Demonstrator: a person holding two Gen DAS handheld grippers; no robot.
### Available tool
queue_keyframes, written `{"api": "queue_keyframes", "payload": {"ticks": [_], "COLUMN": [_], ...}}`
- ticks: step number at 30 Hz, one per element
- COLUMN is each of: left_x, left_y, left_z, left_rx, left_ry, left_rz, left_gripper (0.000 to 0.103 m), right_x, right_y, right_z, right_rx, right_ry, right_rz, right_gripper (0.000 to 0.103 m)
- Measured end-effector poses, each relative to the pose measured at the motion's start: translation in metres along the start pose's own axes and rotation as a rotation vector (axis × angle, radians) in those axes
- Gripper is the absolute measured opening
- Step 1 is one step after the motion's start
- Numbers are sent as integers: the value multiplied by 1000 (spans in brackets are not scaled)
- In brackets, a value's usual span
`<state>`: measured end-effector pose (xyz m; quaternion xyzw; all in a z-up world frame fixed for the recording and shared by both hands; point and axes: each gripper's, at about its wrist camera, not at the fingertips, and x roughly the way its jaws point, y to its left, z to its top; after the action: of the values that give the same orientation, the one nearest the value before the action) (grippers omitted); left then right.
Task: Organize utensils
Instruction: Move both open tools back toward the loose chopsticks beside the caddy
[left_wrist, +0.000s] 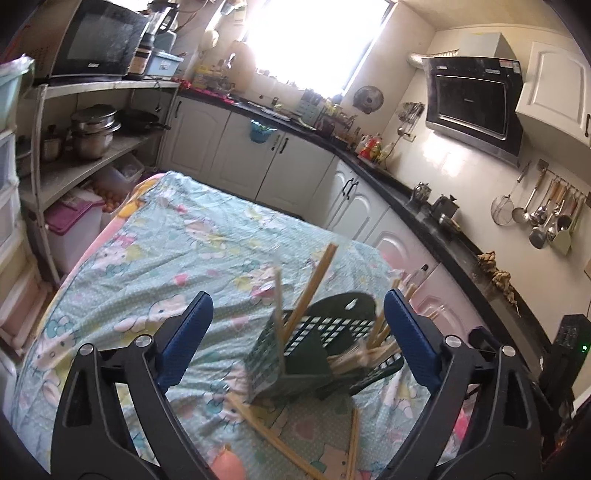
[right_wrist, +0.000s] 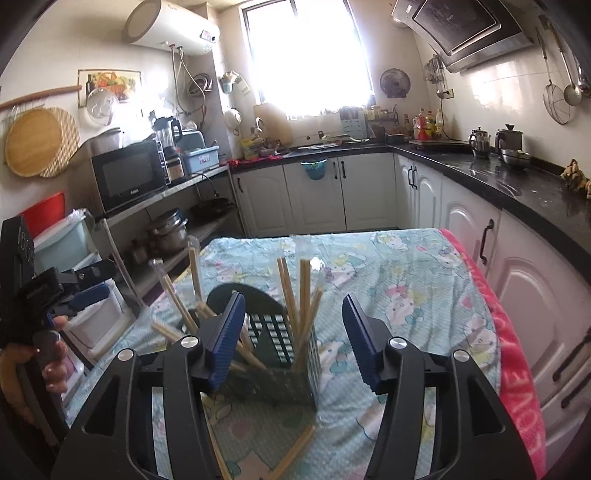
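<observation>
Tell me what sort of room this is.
A home kitchen, it seems: a range hood on the wall, ladles hanging from a rail, a microwave on a shelf, and cabinets under a dark countertop.

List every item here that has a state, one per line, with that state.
left gripper: open, holding nothing
right gripper: open, holding nothing
green utensil holder: upright on the tablecloth, chopsticks inside
chopsticks in holder: standing, leaning at mixed angles
loose chopsticks: lying flat on the cloth beside the holder
tablecloth: spread out, wrinkled
cabinet doors: shut
</observation>
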<state>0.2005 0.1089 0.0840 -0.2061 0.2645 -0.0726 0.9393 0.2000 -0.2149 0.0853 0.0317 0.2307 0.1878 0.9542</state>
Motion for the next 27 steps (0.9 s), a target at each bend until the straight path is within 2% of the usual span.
{"api": "queue_keyframes", "payload": {"ticks": [6,13,19,27], "left_x": [2,26,55,85], "left_y": [15,30,28,42], "left_z": [-19,-54,-86,-122], "left_rx": [-10,-35,-26,-79], "left_ry": [51,181,285,418], "left_rz": [33,38,57,72], "left_gripper": [92,92,92,70], "right_x": [-9,2,21,49], "right_y": [-2,-1,0,-6], "right_z": [-18,-49,-75,-100], "right_rx": [-2,0,-9,31], "right_ry": [45,136,235,346], "right_rz": [-30,-53,-57,-50], "right_gripper": [55,55,54,47]}}
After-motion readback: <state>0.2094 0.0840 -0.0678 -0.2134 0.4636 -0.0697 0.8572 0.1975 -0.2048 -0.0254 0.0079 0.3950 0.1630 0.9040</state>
